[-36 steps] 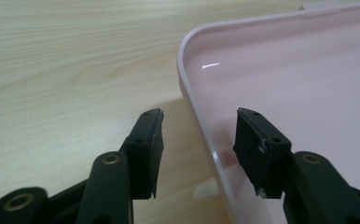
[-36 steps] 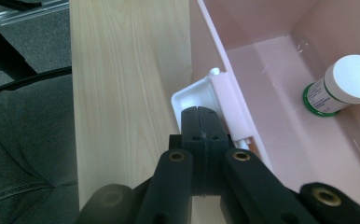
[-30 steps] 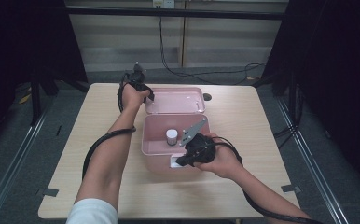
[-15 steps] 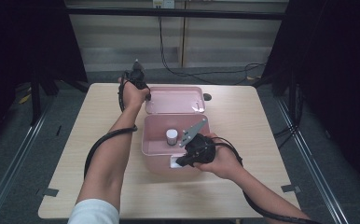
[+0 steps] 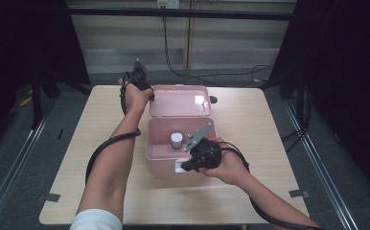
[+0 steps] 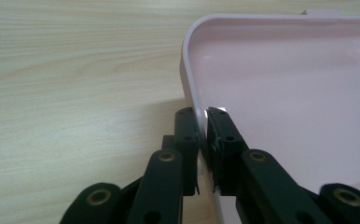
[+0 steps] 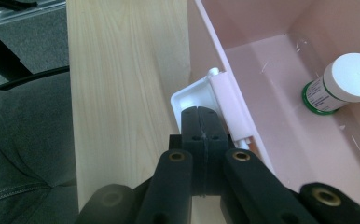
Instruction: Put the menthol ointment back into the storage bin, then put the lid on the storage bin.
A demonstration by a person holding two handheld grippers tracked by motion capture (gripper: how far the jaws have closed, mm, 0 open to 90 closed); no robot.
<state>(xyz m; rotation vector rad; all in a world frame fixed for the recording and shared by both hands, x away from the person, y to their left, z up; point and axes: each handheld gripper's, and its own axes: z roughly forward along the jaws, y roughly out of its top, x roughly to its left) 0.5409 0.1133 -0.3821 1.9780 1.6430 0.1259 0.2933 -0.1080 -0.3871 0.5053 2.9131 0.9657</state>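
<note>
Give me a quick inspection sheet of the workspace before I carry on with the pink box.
Surface: wooden table, bare around the box.
Job's things: pink box open, lid laid back flat; white-capped bottle upright inside; white latch on the front wall.
Clutter: small dark object behind the lid, unclear what.
Grippers: left tongs clamp the lid's rim; right tongs shut at the latch, grip unclear.
Cables: one trails from each gripper; others lie on the floor behind.
Surroundings: dark curtains, metal frame rails.
</note>
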